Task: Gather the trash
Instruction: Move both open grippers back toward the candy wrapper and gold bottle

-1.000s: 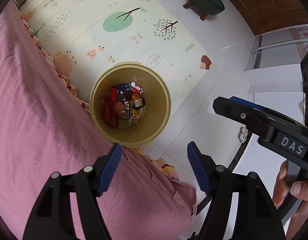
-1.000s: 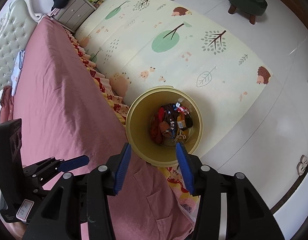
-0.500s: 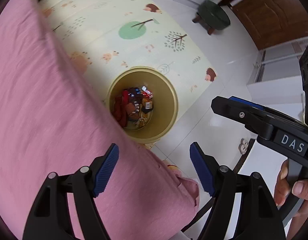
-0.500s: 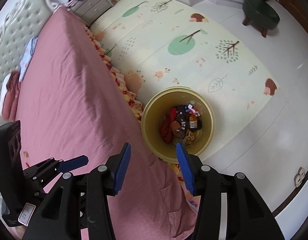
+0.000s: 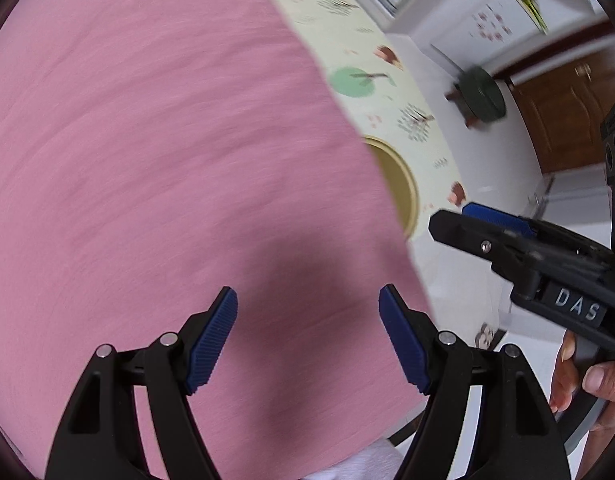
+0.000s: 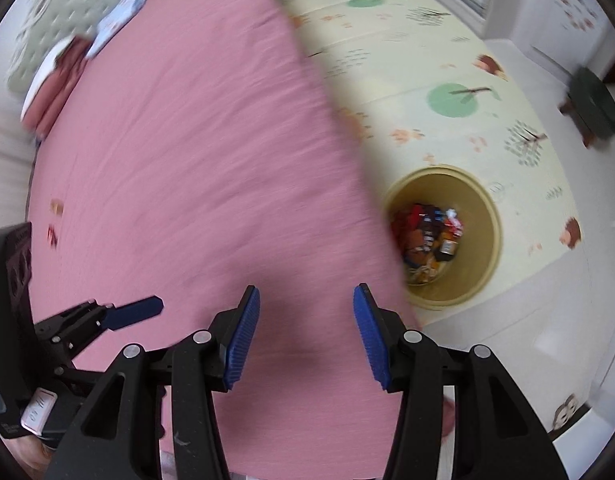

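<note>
Left gripper (image 5: 307, 336) and right gripper (image 6: 306, 334) over the pink bed (image 6: 195, 168), jaws apart and empty, yellow bin (image 6: 489, 240) of wrappers (image 6: 427, 232) beside the bed's edge

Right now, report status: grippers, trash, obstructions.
Left gripper and right gripper open, empty, over pink bedspread. Yellow bin holds wrappers. Small scraps on bedspread. Nothing obstructing.
</note>
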